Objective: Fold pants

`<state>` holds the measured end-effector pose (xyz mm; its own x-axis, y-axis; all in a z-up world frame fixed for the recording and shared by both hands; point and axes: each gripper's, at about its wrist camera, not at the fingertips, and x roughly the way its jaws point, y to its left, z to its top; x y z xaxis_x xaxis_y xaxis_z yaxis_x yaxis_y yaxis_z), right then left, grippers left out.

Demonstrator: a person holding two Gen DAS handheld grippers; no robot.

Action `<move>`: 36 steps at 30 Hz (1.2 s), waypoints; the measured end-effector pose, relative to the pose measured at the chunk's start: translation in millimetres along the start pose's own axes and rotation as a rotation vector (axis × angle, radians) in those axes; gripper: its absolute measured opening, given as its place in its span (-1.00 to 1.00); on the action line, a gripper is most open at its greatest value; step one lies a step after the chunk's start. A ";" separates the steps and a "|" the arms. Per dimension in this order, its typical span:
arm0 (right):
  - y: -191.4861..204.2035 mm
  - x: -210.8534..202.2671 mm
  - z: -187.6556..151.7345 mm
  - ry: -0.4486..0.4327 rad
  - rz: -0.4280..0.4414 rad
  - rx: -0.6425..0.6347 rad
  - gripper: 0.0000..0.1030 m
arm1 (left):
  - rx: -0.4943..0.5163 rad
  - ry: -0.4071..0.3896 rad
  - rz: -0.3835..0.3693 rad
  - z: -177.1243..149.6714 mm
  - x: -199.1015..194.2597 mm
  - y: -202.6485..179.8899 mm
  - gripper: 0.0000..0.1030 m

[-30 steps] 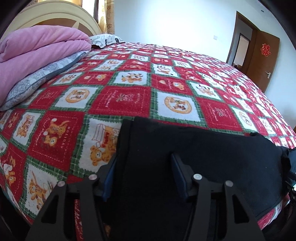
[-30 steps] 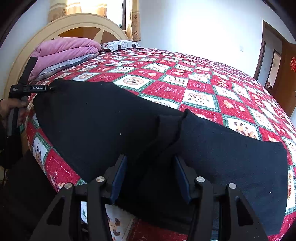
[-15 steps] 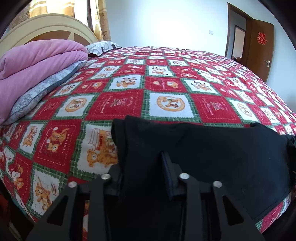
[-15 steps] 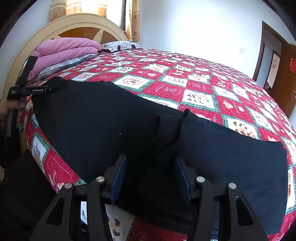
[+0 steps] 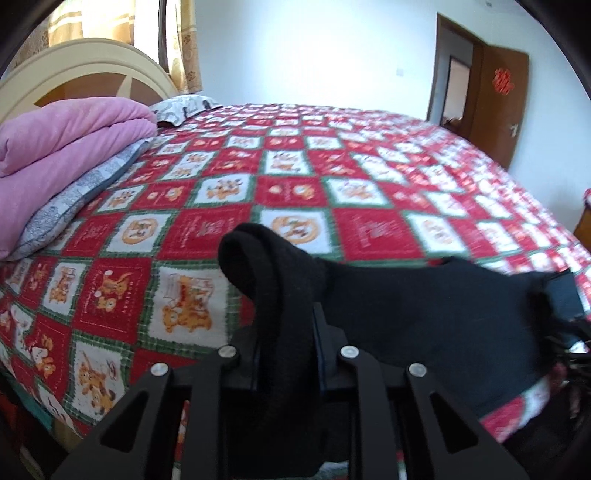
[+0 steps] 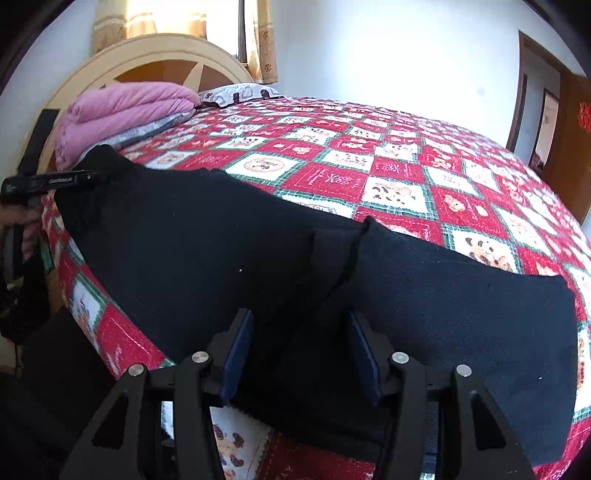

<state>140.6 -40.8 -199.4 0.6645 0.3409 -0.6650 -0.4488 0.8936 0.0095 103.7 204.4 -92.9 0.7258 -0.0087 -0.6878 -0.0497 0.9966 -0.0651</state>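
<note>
The left gripper [image 5: 286, 339] has just closed its jaws, pinching one raised end of the black pants [image 6: 207, 251]. The right gripper's [image 6: 301, 350] jaws stand apart, straddling the cloth spread along the quilted bed's [image 6: 399, 162] near edge.

Black fabric pants [image 5: 406, 317] hid the left gripper's [image 5: 286, 334] pad faces; far red-and-white checked quilt [image 5: 461, 166] blurred; pink folded blanket [image 5: 55, 147] cut off at left edge.

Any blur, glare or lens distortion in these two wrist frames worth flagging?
Left wrist: bedspread smeared on the far right, pants dark, featureless. Right wrist: sharp; curtained window blown out. Both: fisheye bends the bed's edge, corners vignetted.
</note>
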 end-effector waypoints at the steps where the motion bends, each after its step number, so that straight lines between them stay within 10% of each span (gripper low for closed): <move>1: -2.0 -1.7 0.6 0.000 0.005 0.012 0.04 | -0.025 -0.005 -0.041 2.5 -7.8 0.0 -0.58; 18: -56.4 -53.6 24.4 -0.109 -0.072 0.134 0.04 | -0.117 0.006 -0.416 36.1 -51.2 -82.9 -0.59; 36: -174.5 -88.6 25.1 -0.054 -0.208 0.350 0.05 | 0.098 0.128 -0.536 53.1 -23.2 -250.2 -0.59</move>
<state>175.0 -219.6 -123.5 0.7544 0.1491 -0.6393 -0.0772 0.9873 0.1390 135.8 -40.5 -22.3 0.5429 -0.5197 -0.6597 0.3715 0.8531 -0.3664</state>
